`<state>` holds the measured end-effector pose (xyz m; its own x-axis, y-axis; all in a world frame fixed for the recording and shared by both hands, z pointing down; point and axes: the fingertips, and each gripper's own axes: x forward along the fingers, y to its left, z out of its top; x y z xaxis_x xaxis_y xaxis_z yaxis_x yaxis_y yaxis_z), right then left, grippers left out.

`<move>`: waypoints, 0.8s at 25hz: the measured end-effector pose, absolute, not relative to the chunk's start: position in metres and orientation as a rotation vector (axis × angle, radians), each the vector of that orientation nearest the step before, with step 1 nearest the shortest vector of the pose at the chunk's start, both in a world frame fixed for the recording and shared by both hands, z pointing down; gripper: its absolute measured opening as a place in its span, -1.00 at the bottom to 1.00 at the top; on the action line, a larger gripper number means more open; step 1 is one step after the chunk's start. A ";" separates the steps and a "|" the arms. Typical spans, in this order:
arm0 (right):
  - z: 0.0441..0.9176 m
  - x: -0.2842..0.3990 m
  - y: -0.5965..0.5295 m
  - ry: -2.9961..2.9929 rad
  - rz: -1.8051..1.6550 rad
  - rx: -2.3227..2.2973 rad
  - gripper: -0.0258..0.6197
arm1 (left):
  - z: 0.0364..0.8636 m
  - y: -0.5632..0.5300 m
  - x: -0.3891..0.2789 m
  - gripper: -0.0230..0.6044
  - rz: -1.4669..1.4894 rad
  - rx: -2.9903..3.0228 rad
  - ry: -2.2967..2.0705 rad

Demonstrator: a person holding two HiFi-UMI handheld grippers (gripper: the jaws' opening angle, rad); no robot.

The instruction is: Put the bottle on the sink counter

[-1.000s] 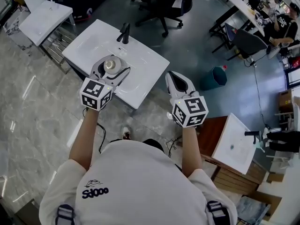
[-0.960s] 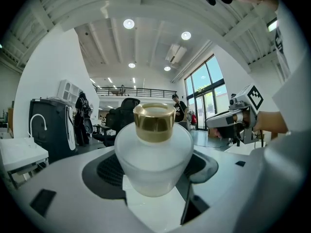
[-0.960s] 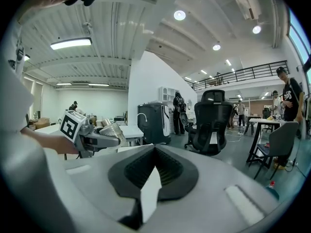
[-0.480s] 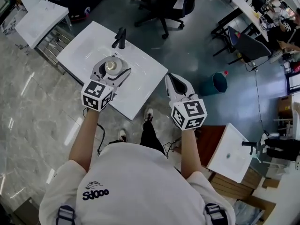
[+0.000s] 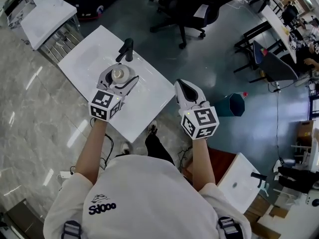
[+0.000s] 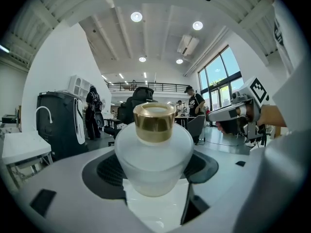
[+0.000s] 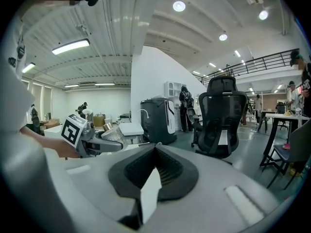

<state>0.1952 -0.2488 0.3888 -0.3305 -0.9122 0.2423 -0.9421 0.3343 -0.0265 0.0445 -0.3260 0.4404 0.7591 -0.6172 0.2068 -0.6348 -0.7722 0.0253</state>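
Observation:
A frosted white bottle point(image 5: 118, 74) with a gold cap point(image 6: 154, 123) stands upright between the jaws of my left gripper point(image 5: 119, 71), which is shut on its body point(image 6: 154, 159). In the head view it hangs over the white sink counter point(image 5: 87, 59), just short of the black faucet point(image 5: 127, 50). My right gripper point(image 5: 185, 85) is shut with nothing in it, held in the air past the counter's right corner. In the right gripper view, its pads meet at the tip point(image 7: 155, 145), and the left gripper point(image 7: 90, 141) with the bottle point(image 7: 111, 133) shows at the left.
A black office chair point(image 5: 192, 6) stands beyond the sink. A teal bin point(image 5: 233, 103) sits on the floor to the right. A second white unit point(image 5: 47, 14) is at the upper left. Another basin point(image 5: 241, 183) on a wooden cabinet is at the lower right.
Both grippers have travelled forward with the person. The bottle now sits closer to the faucet over the counter. Both jaws look as they did before.

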 end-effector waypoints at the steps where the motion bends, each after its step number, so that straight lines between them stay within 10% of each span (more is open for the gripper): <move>1: 0.391 0.197 -0.256 -2.416 0.247 1.683 -0.90 | 0.444 -0.332 0.047 0.15 0.293 2.852 -1.028; 20: 0.459 0.218 -0.340 -2.437 0.412 1.455 -0.90 | 0.542 -0.405 0.094 0.15 0.456 2.724 -1.109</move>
<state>0.2184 -0.3403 0.4588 -0.4578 -0.8075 0.3721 -0.8849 0.4543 -0.1029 0.0935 -0.4054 0.5417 0.6774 -0.6524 0.3399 -0.7028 -0.7104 0.0372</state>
